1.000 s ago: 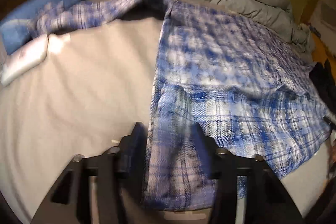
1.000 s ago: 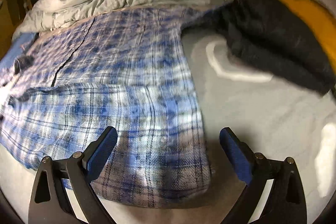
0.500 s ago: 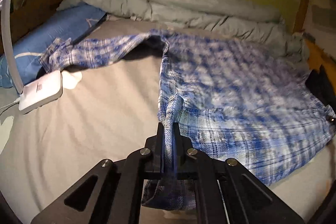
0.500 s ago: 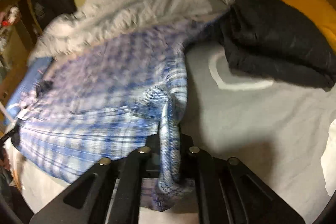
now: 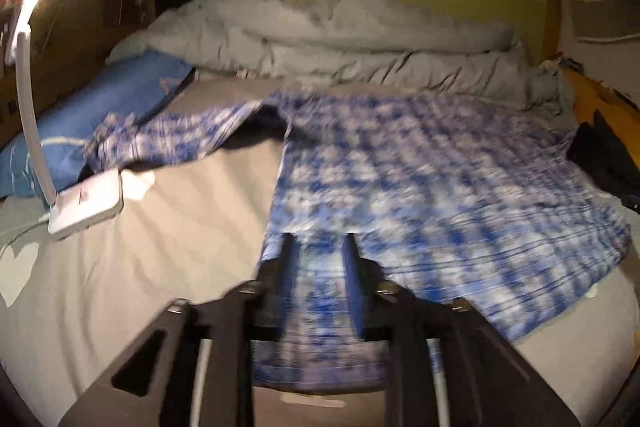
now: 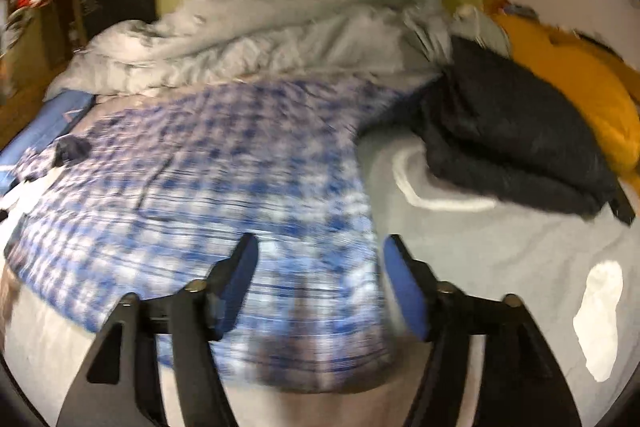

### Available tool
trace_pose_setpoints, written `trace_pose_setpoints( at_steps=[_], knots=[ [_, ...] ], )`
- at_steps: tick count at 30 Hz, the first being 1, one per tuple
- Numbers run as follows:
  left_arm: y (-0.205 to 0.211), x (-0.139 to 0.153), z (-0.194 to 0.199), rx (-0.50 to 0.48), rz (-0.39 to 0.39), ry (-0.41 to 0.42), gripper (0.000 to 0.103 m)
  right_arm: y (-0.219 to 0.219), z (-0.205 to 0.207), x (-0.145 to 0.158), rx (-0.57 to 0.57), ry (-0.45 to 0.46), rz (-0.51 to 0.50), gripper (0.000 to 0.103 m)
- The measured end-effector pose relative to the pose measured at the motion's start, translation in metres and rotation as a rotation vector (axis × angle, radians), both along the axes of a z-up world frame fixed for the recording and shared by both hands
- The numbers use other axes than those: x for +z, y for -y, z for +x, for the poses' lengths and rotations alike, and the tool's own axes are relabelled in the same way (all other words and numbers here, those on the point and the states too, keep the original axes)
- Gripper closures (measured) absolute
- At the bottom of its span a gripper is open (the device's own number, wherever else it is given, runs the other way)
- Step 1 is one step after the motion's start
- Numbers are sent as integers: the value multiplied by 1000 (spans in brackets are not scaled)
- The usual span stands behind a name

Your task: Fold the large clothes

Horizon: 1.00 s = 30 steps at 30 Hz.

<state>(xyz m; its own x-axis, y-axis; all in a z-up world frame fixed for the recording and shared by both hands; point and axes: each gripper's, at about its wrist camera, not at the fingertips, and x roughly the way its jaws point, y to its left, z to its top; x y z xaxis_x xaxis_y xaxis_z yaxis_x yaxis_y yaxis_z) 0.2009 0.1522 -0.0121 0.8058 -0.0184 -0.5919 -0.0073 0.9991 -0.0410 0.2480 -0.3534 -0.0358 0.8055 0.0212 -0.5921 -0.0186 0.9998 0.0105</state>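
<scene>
Shirt (image 5: 420, 187), blue plaid, spread on the bed (image 5: 140, 247), blurred in both views. Hem nearest the fingers, collar end far off by the grey duvet (image 5: 340, 43); long axis running away from the fingers toward the headboard. One sleeve (image 5: 172, 135) stretched out to the left, past the left fingers, toward a blue pillow (image 5: 120, 95).

Left gripper (image 5: 318, 243) angled down over the hem, fingers (image 5: 286, 267) opening, parted with plaid cloth lying between them; cannot tell whether the pads touch the cloth. White lamp base (image 5: 86, 203) well left of these fingers.

Right gripper (image 6: 320, 247) likewise tilted down, fingers (image 6: 404, 283) opening, set wide apart over the shirt's (image 6: 200, 187) right hem corner, cloth between and below them, not pinched. Dark folded garment (image 6: 508, 143) beyond and right of the right finger, orange cushion (image 6: 572, 83) behind it.
</scene>
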Motion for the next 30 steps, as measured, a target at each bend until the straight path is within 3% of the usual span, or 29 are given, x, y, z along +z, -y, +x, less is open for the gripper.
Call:
trace_pose_setpoints(
  at_steps=[1, 2, 4, 7, 10, 12, 14, 18, 30],
  knots=[
    [5, 5, -6, 2, 6, 29, 42, -9, -5, 2, 24, 18, -11, 32],
    [8, 7, -10, 1, 12, 52, 32, -17, -11, 4, 49, 36, -17, 30],
    [19, 11, -17, 2, 30, 76, 32, -32, -15, 4, 92, 61, -19, 20],
    [29, 7, -22, 17, 16, 71, 32, -48, -26, -2, 125, 70, -20, 17],
    [35, 2, -26, 43, -1, 71, 25, -60, -31, -12, 144, 53, -22, 10],
    [41, 1, -28, 38, 20, 71, 24, -67, -32, -17, 161, 41, -36, 10],
    [47, 1, -32, 31, 47, 86, 17, -71, -35, -19, 171, 41, -50, 9],
    [56, 3, -36, 22, 78, 95, 17, -75, -40, -20, 169, 50, -36, 4],
    [72, -8, -38, -11, 93, 53, 11, -77, -41, -28, 171, 22, -19, 1]
  ],
)
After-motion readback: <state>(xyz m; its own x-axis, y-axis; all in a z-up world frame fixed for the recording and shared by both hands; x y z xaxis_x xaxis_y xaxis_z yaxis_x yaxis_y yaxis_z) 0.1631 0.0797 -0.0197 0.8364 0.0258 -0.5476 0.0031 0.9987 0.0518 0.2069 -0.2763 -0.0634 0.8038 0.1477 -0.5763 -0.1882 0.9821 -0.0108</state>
